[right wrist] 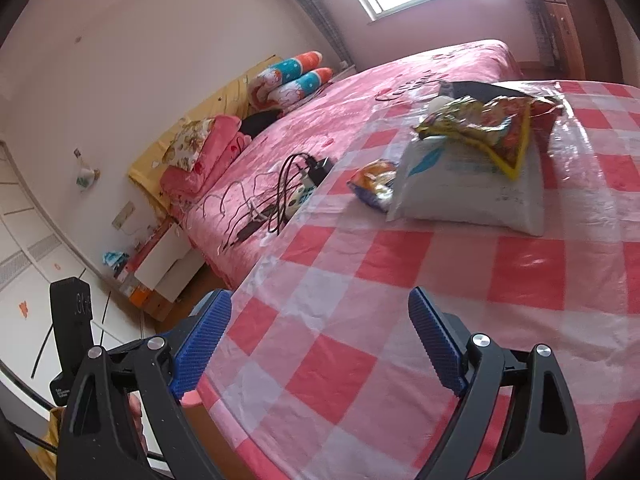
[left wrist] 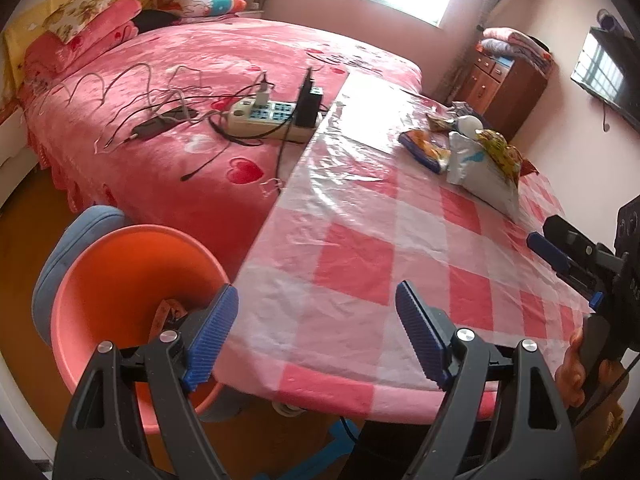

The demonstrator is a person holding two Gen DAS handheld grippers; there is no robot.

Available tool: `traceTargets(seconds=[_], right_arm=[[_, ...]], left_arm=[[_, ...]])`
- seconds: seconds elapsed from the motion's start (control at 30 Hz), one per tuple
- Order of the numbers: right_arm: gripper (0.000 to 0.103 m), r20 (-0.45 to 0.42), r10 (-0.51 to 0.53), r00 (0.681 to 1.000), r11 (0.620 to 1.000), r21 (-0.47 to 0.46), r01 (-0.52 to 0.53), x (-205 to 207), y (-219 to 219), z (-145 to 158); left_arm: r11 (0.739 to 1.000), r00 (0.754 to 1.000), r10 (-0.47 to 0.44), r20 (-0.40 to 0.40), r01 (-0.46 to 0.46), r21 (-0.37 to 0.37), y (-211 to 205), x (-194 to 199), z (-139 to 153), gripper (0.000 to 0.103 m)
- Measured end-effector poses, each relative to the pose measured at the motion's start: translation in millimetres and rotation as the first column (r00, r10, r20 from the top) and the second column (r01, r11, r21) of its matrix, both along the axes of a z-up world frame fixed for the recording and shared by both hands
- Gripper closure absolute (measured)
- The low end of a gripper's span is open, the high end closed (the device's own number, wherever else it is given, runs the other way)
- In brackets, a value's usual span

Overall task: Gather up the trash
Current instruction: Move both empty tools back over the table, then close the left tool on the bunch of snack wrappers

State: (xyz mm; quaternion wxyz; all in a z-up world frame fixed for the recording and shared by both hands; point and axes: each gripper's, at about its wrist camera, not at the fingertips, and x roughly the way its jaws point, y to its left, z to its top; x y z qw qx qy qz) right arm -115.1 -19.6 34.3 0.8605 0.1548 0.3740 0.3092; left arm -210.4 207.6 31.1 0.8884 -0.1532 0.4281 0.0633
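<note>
Left gripper: spread, nothing held, over the near edge of the checked table.
Right gripper: spread, nothing between its pads, over the table's near edge.
Trash: a white bag is seen near the far edge, a yellow wrapper on it, a blue-orange wrapper touching its side.
Orange bin: beside the table's near left corner; a wrapper lies inside.

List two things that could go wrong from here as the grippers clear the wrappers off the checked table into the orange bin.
1. The yellow wrapper lies loosely on the white bag; lifting the bag first may spill it.
2. The orange bin sits below the table edge, so a poorly aimed drop could land on the floor.
</note>
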Motion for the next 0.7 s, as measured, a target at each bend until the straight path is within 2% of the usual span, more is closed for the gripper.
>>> traceTargets(seconds=[0.33,0.53,0.7], right_arm=[[0.014,0.002,-0.124,0.992,0.992,0.032,0.124,15.5,-58.6,2.7],[0.014,-0.016,-0.220,0.975,0.974,0.053,0.221,27.8,-100.7,1.0],[0.014,-0.040,-0.267,0.963,0.961,0.069,0.269,34.1,-130.5,-3.2]], left_arm=[[0.995,0.994,-0.101,0.045,0.101,-0.009,-43.1,49.5,33.1,0.021],[0.985,0.982,-0.170,0.087,0.171,-0.006,-83.4,124.7,71.3,0.021],[0.980,0.977,-0.197,0.082,0.196,0.022,-124.2,216.1,90.9,0.021]])
